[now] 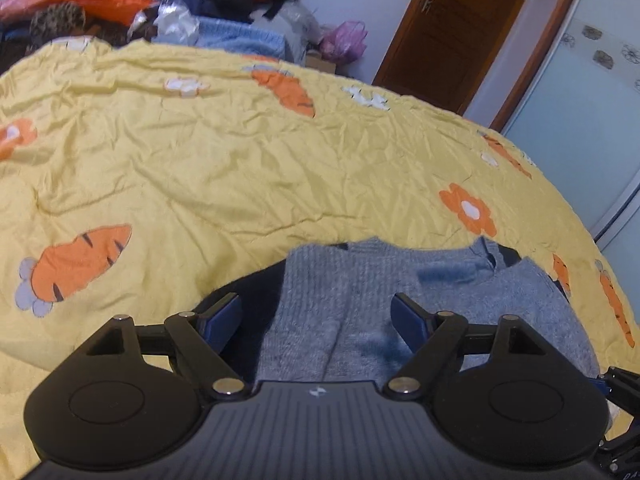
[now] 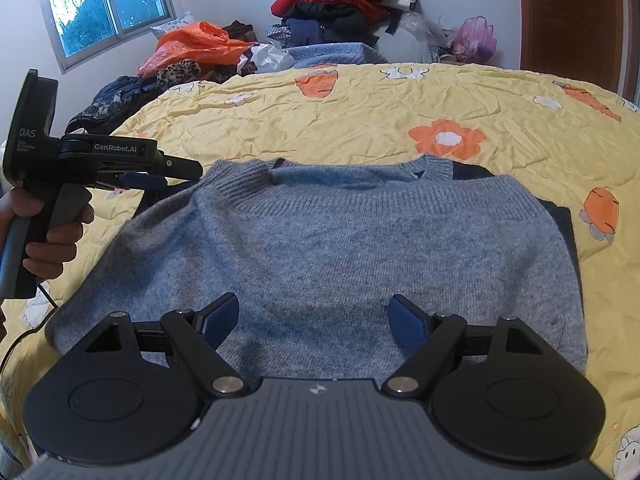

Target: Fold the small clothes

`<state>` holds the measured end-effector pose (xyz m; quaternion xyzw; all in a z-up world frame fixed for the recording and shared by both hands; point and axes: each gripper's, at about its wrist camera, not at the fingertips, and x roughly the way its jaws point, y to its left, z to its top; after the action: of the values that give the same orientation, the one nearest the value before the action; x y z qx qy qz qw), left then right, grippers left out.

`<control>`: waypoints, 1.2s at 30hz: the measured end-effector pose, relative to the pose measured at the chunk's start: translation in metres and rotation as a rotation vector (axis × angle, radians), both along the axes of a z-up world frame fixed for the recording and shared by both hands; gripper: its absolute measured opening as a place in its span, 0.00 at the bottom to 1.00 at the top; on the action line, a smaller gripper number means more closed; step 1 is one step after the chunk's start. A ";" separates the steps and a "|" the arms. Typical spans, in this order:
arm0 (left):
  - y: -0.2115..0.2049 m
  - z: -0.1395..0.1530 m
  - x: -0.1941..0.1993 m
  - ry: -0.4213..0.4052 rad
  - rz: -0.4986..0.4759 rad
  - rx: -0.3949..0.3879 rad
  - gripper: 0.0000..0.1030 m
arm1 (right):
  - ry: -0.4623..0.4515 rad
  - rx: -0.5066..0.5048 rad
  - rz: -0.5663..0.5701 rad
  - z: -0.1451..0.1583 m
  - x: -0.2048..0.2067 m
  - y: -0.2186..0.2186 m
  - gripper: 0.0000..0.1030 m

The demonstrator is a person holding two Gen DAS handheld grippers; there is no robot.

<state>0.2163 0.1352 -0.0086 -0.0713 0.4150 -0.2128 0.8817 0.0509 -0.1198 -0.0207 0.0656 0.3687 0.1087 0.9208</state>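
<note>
A grey knitted sweater (image 2: 320, 240) lies folded on the yellow bedspread (image 2: 360, 120), with its ribbed hem turned up towards the collar. The edge of a dark garment (image 2: 560, 216) shows under its right side. My right gripper (image 2: 314, 312) hangs open over the sweater's near part, and nothing is between its fingers. A hand (image 2: 52, 240) holds my left gripper (image 2: 168, 176) at the sweater's far left corner. In the left wrist view, the left gripper (image 1: 316, 312) stands open above the grey knit (image 1: 360, 300), its blue pads (image 1: 224, 312) clear of the cloth.
Beyond the bed's far edge are a heap of dark and red clothes (image 2: 344, 0), an orange plastic bag (image 2: 192, 46) and a purple bag (image 2: 476, 38). A brown door (image 2: 572, 16) is at the back right, and a window (image 2: 104, 0) at the back left. A pale wardrobe front (image 1: 580, 100) borders the bed.
</note>
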 end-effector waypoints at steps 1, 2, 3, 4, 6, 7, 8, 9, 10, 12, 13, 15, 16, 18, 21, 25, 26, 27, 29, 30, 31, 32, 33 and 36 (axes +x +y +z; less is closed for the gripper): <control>0.001 -0.003 0.003 0.020 0.000 -0.005 0.75 | -0.001 0.002 0.000 0.000 -0.001 0.000 0.82; 0.002 -0.007 0.007 0.047 -0.005 -0.014 0.58 | 0.000 0.002 0.000 0.000 -0.001 0.001 0.82; 0.002 -0.012 0.010 0.081 -0.014 -0.018 0.48 | 0.001 0.002 0.000 -0.001 -0.001 0.001 0.82; 0.002 -0.016 0.013 0.108 -0.004 -0.013 0.31 | 0.002 0.001 0.000 -0.001 -0.001 0.001 0.82; 0.004 -0.018 0.012 0.104 0.030 0.004 0.13 | 0.003 -0.001 0.001 -0.001 -0.002 0.001 0.82; 0.004 -0.017 0.010 0.089 0.038 0.003 0.10 | 0.002 -0.001 0.001 0.000 -0.002 0.002 0.82; 0.004 -0.013 0.006 0.062 0.048 0.016 0.09 | 0.002 -0.001 0.001 0.000 -0.001 0.002 0.82; 0.002 -0.008 0.000 0.024 0.056 0.040 0.09 | 0.000 -0.002 0.001 0.000 -0.002 0.002 0.82; 0.001 -0.004 -0.005 -0.014 0.063 0.065 0.09 | 0.000 -0.002 0.001 0.000 -0.001 0.003 0.82; 0.000 0.000 -0.013 -0.056 0.081 0.097 0.09 | 0.001 -0.001 0.004 0.000 -0.002 0.004 0.83; -0.003 -0.002 -0.014 -0.061 0.072 0.121 0.09 | 0.001 -0.001 0.007 0.000 -0.002 0.005 0.83; -0.013 -0.007 -0.017 -0.067 0.059 0.203 0.12 | 0.003 0.002 0.010 -0.001 -0.001 0.008 0.83; -0.016 -0.006 -0.021 -0.082 0.062 0.219 0.12 | 0.003 0.002 0.014 -0.001 -0.001 0.010 0.83; -0.018 0.000 -0.026 -0.100 0.065 0.225 0.15 | -0.009 -0.005 0.024 0.000 -0.003 0.013 0.83; -0.021 0.005 -0.028 -0.105 0.082 0.253 0.25 | -0.004 -0.039 0.029 -0.002 -0.002 0.017 0.84; -0.021 0.007 -0.031 -0.111 0.100 0.266 0.39 | 0.015 -0.046 0.008 -0.005 -0.002 0.017 0.84; -0.020 0.007 -0.032 -0.111 0.106 0.264 0.45 | 0.008 -0.037 0.012 -0.003 -0.004 0.018 0.84; -0.020 0.007 -0.033 -0.112 0.111 0.262 0.47 | 0.002 -0.034 0.015 -0.002 -0.006 0.019 0.84; -0.020 0.009 -0.035 -0.117 0.117 0.263 0.51 | -0.009 -0.042 0.023 0.002 -0.008 0.023 0.84; -0.020 0.010 -0.036 -0.119 0.117 0.265 0.51 | -0.013 -0.047 0.028 0.003 -0.009 0.025 0.84; -0.020 0.011 -0.037 -0.120 0.115 0.267 0.51 | -0.017 -0.053 0.035 0.004 -0.010 0.028 0.84; -0.020 0.012 -0.037 -0.121 0.115 0.268 0.51 | -0.020 -0.058 0.041 0.006 -0.011 0.030 0.84; -0.020 0.013 -0.037 -0.120 0.114 0.267 0.51 | -0.023 -0.062 0.047 0.006 -0.012 0.032 0.84; -0.018 0.015 -0.038 -0.120 0.112 0.266 0.52 | -0.035 -0.082 0.070 0.009 -0.014 0.041 0.84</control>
<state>0.1784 0.1168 0.0066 0.0361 0.3816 -0.1101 0.9171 0.0368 -0.0793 -0.0117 0.0129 0.3586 0.1266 0.9248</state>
